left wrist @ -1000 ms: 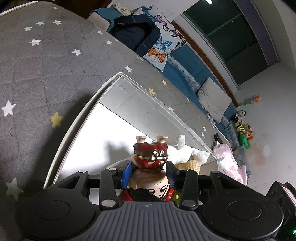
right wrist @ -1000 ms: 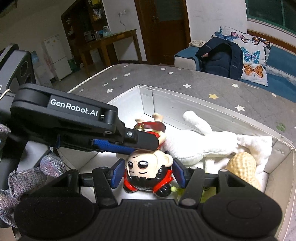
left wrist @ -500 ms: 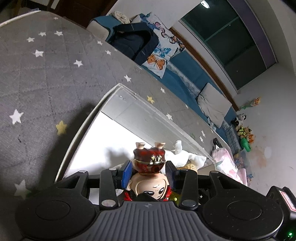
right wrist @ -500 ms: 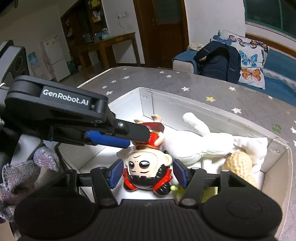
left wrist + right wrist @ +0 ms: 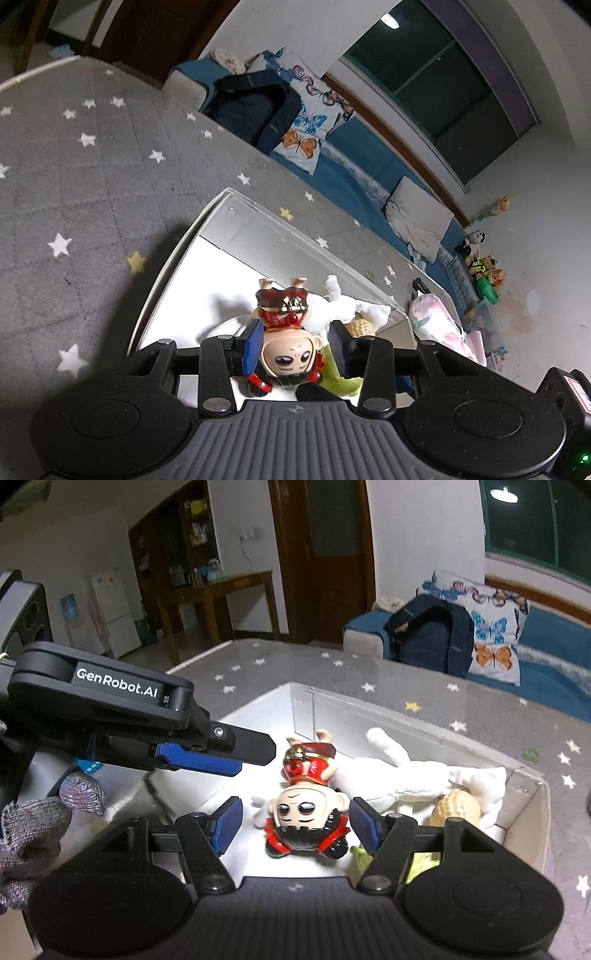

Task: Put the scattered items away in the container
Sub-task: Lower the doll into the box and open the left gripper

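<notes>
A red-robed doll figure (image 5: pixel 306 801) lies in the white box (image 5: pixel 528 805), beside a white plush toy (image 5: pixel 413 775) and a peanut-shaped toy (image 5: pixel 458 806). My left gripper (image 5: pixel 297 345) is open and its blue pads (image 5: pixel 253 345) stand on either side of the doll's head (image 5: pixel 290 354) with a gap. Seen from the right wrist, the left gripper's fingers (image 5: pixel 221 753) are drawn back left of the doll. My right gripper (image 5: pixel 295 821) is open, its pads either side of the doll without touching.
The box (image 5: pixel 173 266) sits on a grey star-patterned cover (image 5: pixel 74 177). A green item (image 5: pixel 338 380) lies in the box near the doll. A blue sofa with a backpack (image 5: pixel 432 638) and butterfly pillows stands beyond.
The left gripper opened, let go of the doll and pulled back to the left. The doll now lies in the box. The right gripper widened a little.
</notes>
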Tool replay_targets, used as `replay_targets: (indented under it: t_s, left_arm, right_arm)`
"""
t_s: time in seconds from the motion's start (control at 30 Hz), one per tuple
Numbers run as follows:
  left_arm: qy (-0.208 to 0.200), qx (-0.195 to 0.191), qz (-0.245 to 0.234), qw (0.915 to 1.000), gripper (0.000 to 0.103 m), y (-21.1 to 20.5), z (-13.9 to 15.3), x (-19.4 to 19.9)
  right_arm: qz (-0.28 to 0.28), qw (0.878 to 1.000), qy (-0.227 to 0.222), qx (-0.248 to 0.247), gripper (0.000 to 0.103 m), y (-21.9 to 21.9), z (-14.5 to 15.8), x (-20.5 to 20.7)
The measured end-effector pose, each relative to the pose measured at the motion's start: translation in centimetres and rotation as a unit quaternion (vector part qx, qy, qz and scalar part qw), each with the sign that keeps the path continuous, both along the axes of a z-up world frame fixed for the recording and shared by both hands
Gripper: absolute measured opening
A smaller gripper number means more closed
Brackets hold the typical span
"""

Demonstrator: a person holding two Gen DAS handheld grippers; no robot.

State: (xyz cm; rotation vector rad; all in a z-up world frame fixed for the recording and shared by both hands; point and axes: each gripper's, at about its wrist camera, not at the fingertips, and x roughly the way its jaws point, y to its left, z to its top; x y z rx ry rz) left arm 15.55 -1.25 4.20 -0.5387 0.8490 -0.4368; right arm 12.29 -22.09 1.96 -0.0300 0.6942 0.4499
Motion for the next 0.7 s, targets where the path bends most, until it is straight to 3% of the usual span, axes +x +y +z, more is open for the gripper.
replay_targets:
  t_s: [0.33,0.7]
  left_arm:
    - [-0.031,0.016,0.003,0.9994,0.042,1.2,1.1,-4.8]
    - [-0.016,0.027,0.014,0.9994,0.042,3.0,-0.7,-8.9]
  right_arm:
    - [0.018,0.999,-0.046,0.013,0.066,0.7,1.9,-5.3]
    - [0.054,0.998,-0.038,0.018,0.070,2.5,0.1,-9.6]
